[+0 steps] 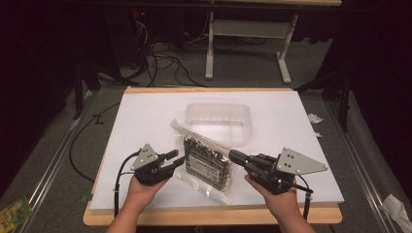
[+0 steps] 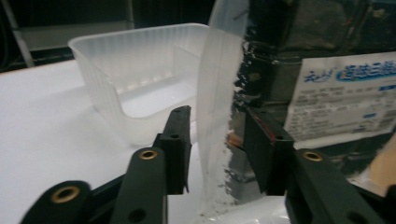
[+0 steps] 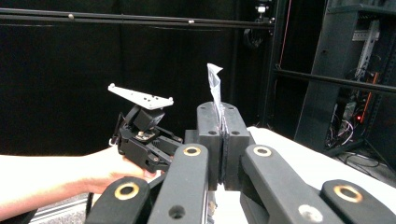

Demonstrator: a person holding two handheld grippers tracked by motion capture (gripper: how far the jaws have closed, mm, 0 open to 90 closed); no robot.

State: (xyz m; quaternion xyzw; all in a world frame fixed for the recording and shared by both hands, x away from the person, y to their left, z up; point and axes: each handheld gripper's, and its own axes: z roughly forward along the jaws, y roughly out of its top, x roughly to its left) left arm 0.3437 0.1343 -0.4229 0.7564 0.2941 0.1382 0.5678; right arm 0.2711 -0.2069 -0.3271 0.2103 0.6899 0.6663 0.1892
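Note:
A clear plastic bag [image 1: 206, 162] holding dark packets with a blue-and-white label lies on the white board [image 1: 145, 116], just in front of an open translucent tub [image 1: 218, 121]. My left gripper [image 1: 176, 159] is at the bag's left edge. In the left gripper view its jaws [image 2: 219, 140] stand on either side of the bag's clear edge strip [image 2: 212, 107] with gaps showing, so it is open. My right gripper [image 1: 233, 156] is at the bag's right edge. In the right gripper view it [image 3: 222, 135] is shut on a thin flap of the film [image 3: 215, 84], which sticks up above the jaws.
The board rests on a wooden tabletop [image 1: 209, 216]. Behind it a white table frame [image 1: 248, 29] and cables [image 1: 165, 63] are on the floor. A green packet [image 1: 12, 211] lies on the floor at the left, and paper scraps [image 1: 398, 206] at the right. The tub [image 2: 135, 70] is close behind the left jaws.

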